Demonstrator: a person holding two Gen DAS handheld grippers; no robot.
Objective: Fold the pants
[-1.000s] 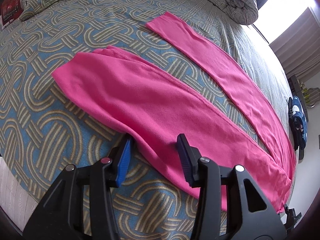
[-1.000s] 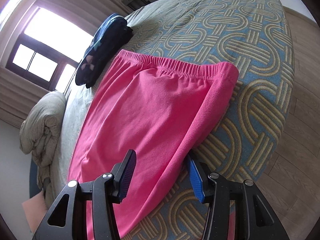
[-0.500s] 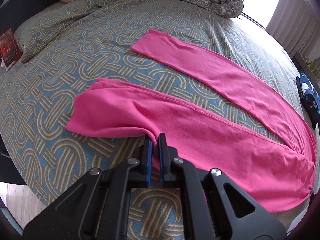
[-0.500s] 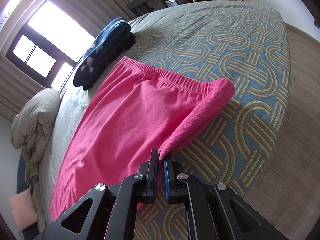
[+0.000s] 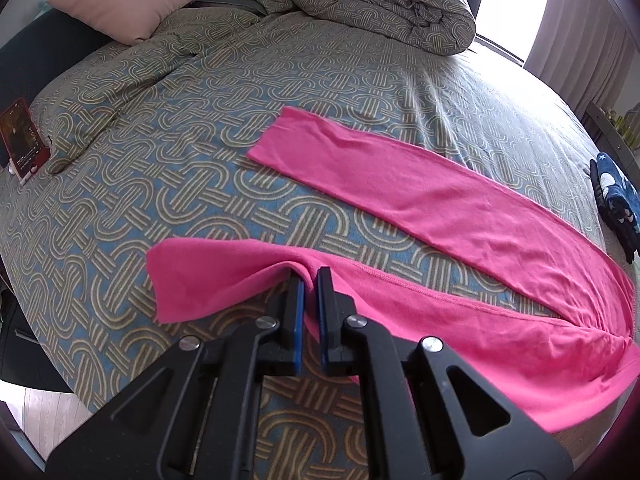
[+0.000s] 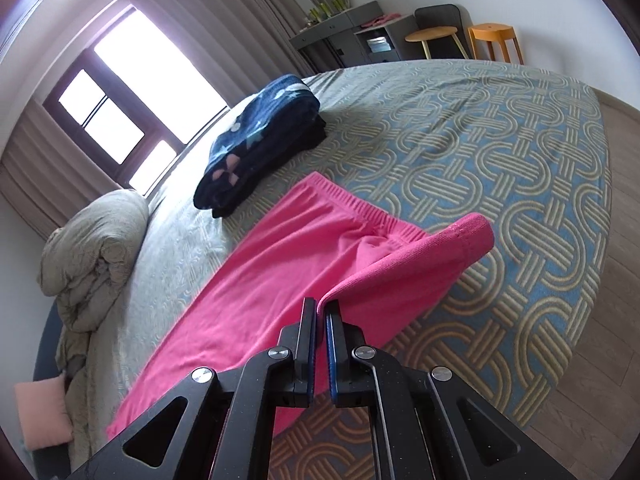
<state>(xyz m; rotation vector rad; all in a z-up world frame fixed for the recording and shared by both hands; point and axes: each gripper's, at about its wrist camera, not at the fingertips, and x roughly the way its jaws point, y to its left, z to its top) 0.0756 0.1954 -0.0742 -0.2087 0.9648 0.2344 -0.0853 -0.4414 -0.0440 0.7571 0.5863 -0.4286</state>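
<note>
Pink pants [image 5: 440, 200] lie spread on a patterned bed, one leg stretched flat toward the pillows, the nearer leg bunched. My left gripper [image 5: 309, 276] is shut on the near edge of that nearer leg, lifting a fold off the cover while the cuff end [image 5: 180, 276] droops to the left. In the right wrist view the pants [image 6: 280, 280] show their elastic waistband [image 6: 360, 204]. My right gripper [image 6: 320, 304] is shut on the near side edge by the waist, and the waistband corner [image 6: 468, 236] hangs raised above the bed.
A folded dark blue garment [image 6: 260, 144] lies on the bed beyond the waistband. A rolled duvet [image 5: 380, 0] and a pink pillow [image 5: 124, 4] sit at the head. A red phone [image 5: 24, 140] rests at the left edge. Wooden floor [image 6: 616, 320], stools and a cabinet lie beyond the bed.
Both grippers went from open around the pants' near edge to shut on it, then rose, pulling the leg fold and the waistband corner up off the bed.
</note>
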